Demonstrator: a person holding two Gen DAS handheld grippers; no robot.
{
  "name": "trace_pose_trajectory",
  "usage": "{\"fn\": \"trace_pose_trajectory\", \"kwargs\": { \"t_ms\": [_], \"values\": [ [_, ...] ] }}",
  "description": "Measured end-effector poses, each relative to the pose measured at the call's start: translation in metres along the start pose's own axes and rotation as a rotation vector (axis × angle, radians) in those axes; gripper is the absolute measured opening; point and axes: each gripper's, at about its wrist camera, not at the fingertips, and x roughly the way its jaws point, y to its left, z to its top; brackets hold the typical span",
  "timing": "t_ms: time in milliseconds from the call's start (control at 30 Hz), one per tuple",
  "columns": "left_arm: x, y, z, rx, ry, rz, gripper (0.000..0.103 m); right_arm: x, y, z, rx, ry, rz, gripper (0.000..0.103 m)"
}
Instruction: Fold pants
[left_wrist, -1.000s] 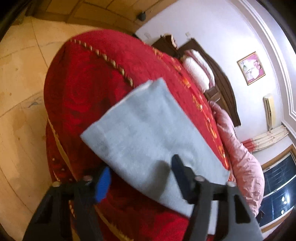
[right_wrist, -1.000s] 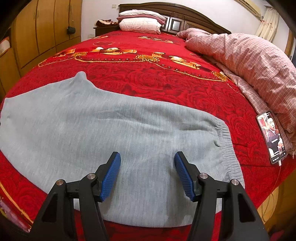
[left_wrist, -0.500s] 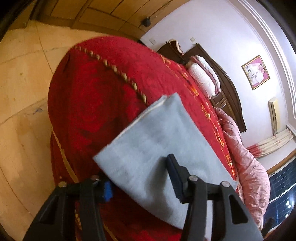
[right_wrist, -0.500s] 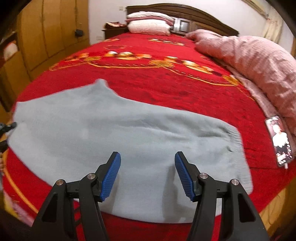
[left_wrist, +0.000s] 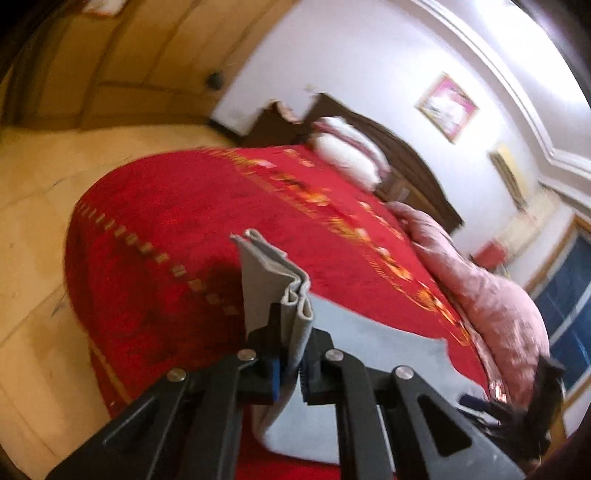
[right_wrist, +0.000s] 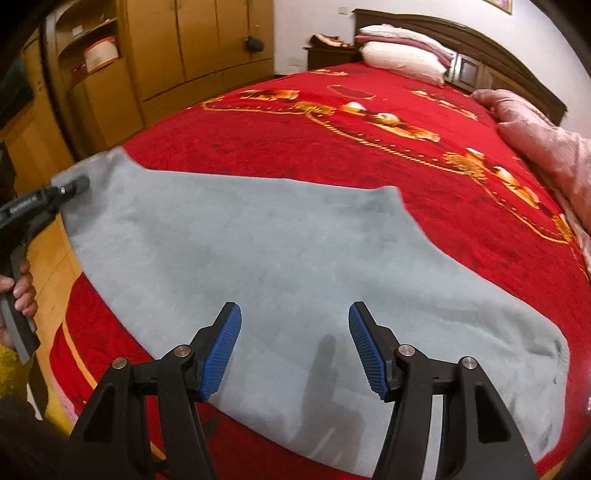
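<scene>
One bed with a red floral plush blanket fills both views and carries everything we list. On it, one pair of grey fleece pants lies mostly flat along the near edge, already doubled leg on leg, the waistband end at the right and the hem end at the left. A pink checked quilt is bunched well apart on the far right side, and white pillows sit at the dark headboard.

Our left gripper has its jaws pressed shut on the hem, several grey layers bunched between the pads and lifted clear of the blanket. Our right gripper hangs above the middle of the pants, jaws spread wide, holding nothing.

We judge the step in hand to be the crosswise fold, at its start. The next move calls for carrying the hem over toward the waistband, edges matched, while the right gripper pins or steadies the fabric.
</scene>
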Motion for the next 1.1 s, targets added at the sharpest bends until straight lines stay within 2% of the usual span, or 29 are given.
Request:
{"fn": "trace_pose_trajectory", "kwargs": {
  "t_ms": [100, 233, 367, 433, 700, 967, 1100],
  "values": [
    [0.001, -0.023, 0.004, 0.042, 0.020, -0.067, 0.007, 0.005, -0.001, 0.006, 0.021, 0.011, 0.046, 0.062],
    [0.019, -0.051, -0.007, 0.104, 0.113, -0.133, 0.007, 0.012, -0.011, 0.014, 0.125, 0.038, 0.163, 0.062],
    [0.047, -0.066, -0.033, 0.160, 0.249, -0.127, 0.007, 0.024, -0.017, 0.020, 0.216, 0.070, 0.252, 0.062],
    [0.061, -0.065, -0.046, 0.163, 0.308, -0.100, 0.007, 0.031, -0.018, 0.024, 0.254, 0.087, 0.292, 0.062],
    [0.059, -0.065, -0.056, 0.141, 0.302, -0.116, 0.007, 0.068, -0.001, 0.052, 0.404, 0.174, 0.513, 0.062],
    [0.050, -0.063, -0.054, 0.131, 0.271, -0.160, 0.007, 0.094, 0.039, 0.074, 0.377, 0.220, 0.562, 0.062],
    [0.050, -0.061, -0.056, 0.127, 0.274, -0.170, 0.007, 0.102, 0.053, 0.080, 0.360, 0.231, 0.548, 0.062]
  ]
}}
